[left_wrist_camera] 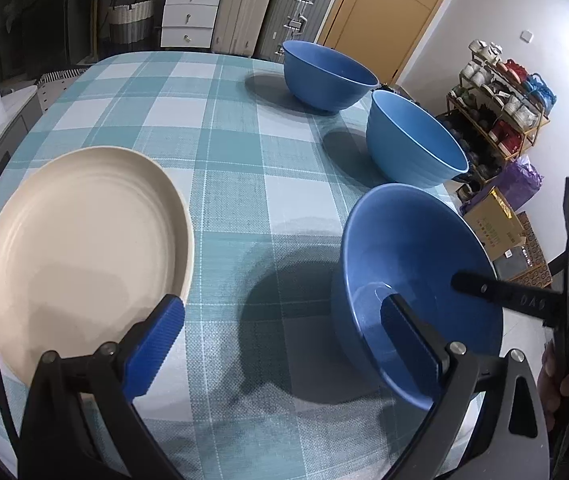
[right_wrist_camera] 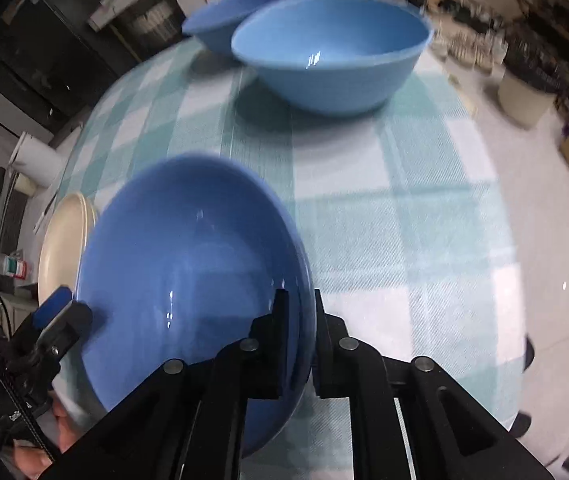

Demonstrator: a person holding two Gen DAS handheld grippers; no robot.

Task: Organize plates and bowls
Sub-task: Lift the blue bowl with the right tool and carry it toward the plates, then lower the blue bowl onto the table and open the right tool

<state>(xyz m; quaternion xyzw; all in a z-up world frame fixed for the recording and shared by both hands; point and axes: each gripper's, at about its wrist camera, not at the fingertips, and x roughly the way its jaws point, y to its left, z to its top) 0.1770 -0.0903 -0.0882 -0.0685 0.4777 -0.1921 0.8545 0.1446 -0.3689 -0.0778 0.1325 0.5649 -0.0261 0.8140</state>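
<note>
The right hand-held gripper (right_wrist_camera: 300, 336) pinches the rim of a dark blue bowl (right_wrist_camera: 188, 280), tilted above the tabletop (right_wrist_camera: 384, 220). The left hand-held gripper (left_wrist_camera: 280, 344) stands spread and empty, beside that bowl. The lighter bowl (right_wrist_camera: 332, 56) lies straight beyond it, the right hand nearer. I count three bowls and one cream plate (left_wrist_camera: 84, 248).

Glossy, smooth blue bowl (right_wrist_camera: 188, 280) clamped in the right gripper (right_wrist_camera: 299, 320); woven checked cloth (right_wrist_camera: 384, 208) covers the counter; matt cream plate (left_wrist_camera: 84, 248).
</note>
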